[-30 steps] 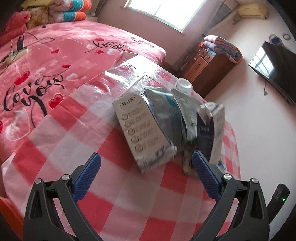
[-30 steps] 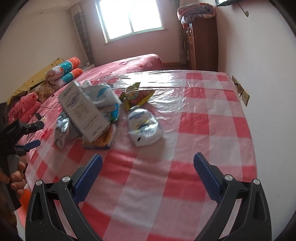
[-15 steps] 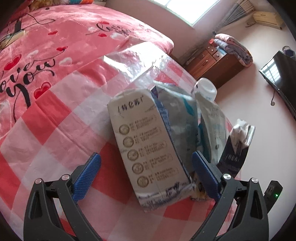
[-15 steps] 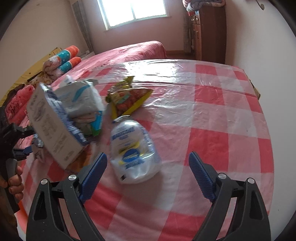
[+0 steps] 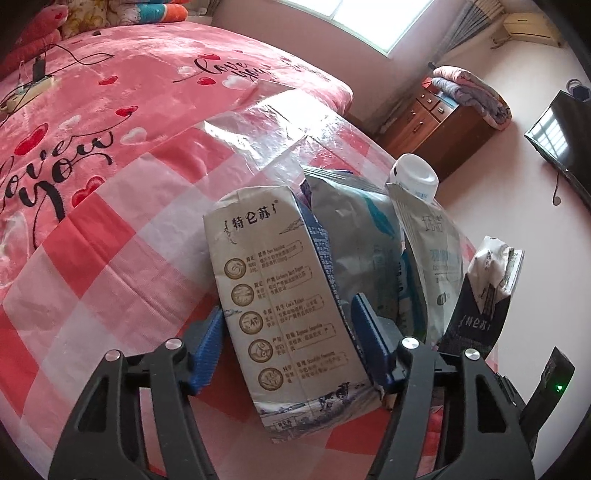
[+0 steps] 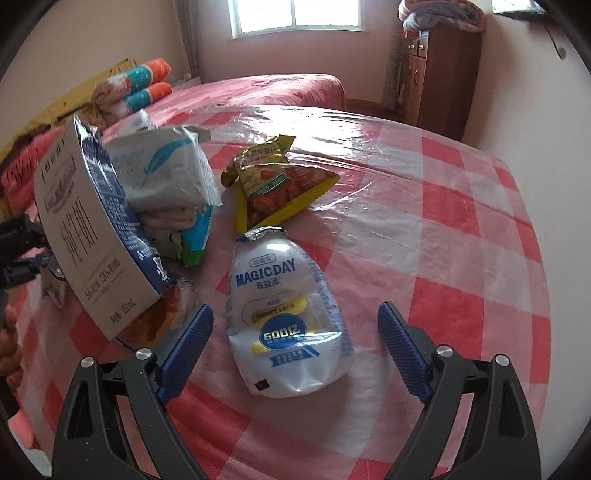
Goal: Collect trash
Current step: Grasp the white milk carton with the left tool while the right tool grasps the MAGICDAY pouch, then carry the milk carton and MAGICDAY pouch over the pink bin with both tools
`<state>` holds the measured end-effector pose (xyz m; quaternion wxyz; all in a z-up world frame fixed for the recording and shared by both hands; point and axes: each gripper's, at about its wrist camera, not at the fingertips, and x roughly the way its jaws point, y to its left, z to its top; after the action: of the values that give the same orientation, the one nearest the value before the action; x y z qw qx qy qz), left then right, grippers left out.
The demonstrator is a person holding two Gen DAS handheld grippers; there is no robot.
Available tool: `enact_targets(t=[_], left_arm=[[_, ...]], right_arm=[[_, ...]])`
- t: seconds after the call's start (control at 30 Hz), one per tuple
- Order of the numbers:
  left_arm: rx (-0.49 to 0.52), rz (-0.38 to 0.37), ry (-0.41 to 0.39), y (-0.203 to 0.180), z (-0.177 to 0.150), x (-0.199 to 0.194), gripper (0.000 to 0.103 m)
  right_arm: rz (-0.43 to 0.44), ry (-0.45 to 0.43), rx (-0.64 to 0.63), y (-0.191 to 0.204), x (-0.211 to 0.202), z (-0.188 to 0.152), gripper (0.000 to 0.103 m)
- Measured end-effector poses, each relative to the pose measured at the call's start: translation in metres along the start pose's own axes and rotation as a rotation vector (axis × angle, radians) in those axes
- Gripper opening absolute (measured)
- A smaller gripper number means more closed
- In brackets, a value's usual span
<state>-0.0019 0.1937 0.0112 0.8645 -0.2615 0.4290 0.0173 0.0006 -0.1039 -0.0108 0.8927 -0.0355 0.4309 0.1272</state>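
A red-and-white checked tablecloth under a glossy clear plastic sheet covers the table, and window light glares off the plastic toward its far edge. Beyond the table stands a bed with a pink cover printed with hearts and black script; rolled blankets lie at its head. A dark wooden cabinet stands against the pale wall beside the window, with a folded quilt on top, and a flat screen hangs on the wall in the left wrist view.

The trash sits in a cluster on the cloth. The left gripper has just been closing its jaws around a beige milk carton, which stands tilted between the blue pads; both pads lie against its sides. Behind the carton lean a crumpled grey pouch, a white-capped pouch and a dark torn carton.

The right gripper has its jaws spread wide, closing slightly, with a white plastic drink bag lying flat on the cloth between the pads, touched by neither. Just beyond the bag lies a yellow snack wrapper.
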Motion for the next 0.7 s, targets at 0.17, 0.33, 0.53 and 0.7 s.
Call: enact_targets(t=[0.17,0.33,0.53,0.7], left_arm=[[0.002,0.006,-0.001,0.001,-0.005,-0.003,0.062],[0.001,0.002,-0.009,0.007,-0.012,-0.011,0.057],[0.003,-0.024,-0.016,0.014,-0.022,-0.021,0.055],[0.008,-0.048,-0.023,0.017,-0.032,-0.033,0.055]], right_arm=[[-0.036,-0.001,-0.055,0.013,-0.001,-0.002,0.072],[-0.034,-0.008,-0.055,0.014,-0.005,-0.007,0.064],[-0.031,-0.011,-0.04,0.017,-0.016,-0.019,0.064],[-0.012,-0.018,0.0,0.014,-0.027,-0.031,0.064]])
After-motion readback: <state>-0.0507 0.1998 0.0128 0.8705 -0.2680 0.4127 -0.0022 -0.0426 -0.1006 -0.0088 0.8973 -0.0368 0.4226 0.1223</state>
